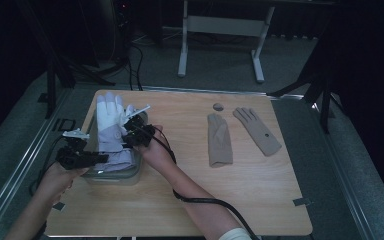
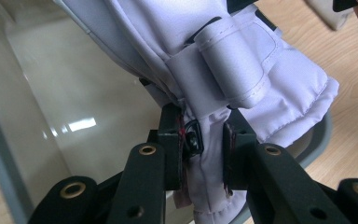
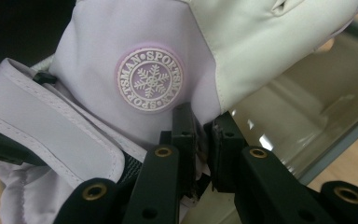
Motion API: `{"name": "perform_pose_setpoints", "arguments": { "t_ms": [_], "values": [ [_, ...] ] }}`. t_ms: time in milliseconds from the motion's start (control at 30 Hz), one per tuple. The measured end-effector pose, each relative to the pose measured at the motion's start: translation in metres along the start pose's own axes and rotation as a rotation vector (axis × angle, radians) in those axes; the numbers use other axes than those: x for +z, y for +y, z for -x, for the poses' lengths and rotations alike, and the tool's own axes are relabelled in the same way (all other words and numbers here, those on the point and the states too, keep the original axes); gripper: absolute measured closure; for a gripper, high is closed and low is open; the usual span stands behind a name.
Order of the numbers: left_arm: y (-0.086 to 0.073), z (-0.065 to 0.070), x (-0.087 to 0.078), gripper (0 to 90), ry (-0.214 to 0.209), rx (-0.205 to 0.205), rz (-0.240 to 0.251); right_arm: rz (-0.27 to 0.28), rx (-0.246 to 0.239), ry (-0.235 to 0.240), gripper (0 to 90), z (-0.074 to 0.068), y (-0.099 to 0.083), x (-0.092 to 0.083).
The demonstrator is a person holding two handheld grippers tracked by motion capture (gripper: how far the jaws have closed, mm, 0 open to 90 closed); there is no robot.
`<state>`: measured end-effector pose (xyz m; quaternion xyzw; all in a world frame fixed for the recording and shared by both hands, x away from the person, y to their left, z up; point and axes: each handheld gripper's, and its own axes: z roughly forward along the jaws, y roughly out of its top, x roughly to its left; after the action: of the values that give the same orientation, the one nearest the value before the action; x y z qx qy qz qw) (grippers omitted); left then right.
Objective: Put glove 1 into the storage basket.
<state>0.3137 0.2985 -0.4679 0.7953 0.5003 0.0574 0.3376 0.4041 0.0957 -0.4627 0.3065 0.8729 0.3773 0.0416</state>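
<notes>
Gripping a ski glove at both ends over a clear tub.
Pinching cuff fabric tight in the left gripper, pinching the lilac back just under the snowflake badge in the right gripper, both sets of jaws nearly shut on cloth. Hanging partly inside the tub, long axis running away across the table, white fingers pointing to the far edge, cuff nearest. Risking a slip: thin folds only, padded bulk possibly snagging the rim or tugging the light tub along.
</notes>
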Motion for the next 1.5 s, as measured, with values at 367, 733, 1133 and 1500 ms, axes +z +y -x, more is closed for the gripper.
{"name": "perform_pose_setpoints", "arguments": {
  "t_ms": [367, 733, 1133, 1500],
  "values": [
    [-0.006, -0.001, 0.015, 68.7, -0.016, -0.041, -0.061, -0.099, 0.032, 0.017, 82.0, 0.007, -0.015, 0.021],
    [-0.011, 0.001, 0.012, 54.3, 0.046, -0.043, -0.010, -0.128, 0.053, 0.032, 81.6, 0.010, -0.018, 0.028],
    [-0.011, 0.003, 0.013, 61.7, 0.073, -0.043, -0.005, -0.106, 0.005, 0.021, 38.8, 0.009, -0.010, 0.017],
    [-0.010, 0.016, 0.000, 63.0, 0.133, -0.046, 0.104, 0.005, -0.046, 0.048, 16.6, 0.021, -0.018, -0.018]
  ]
}}
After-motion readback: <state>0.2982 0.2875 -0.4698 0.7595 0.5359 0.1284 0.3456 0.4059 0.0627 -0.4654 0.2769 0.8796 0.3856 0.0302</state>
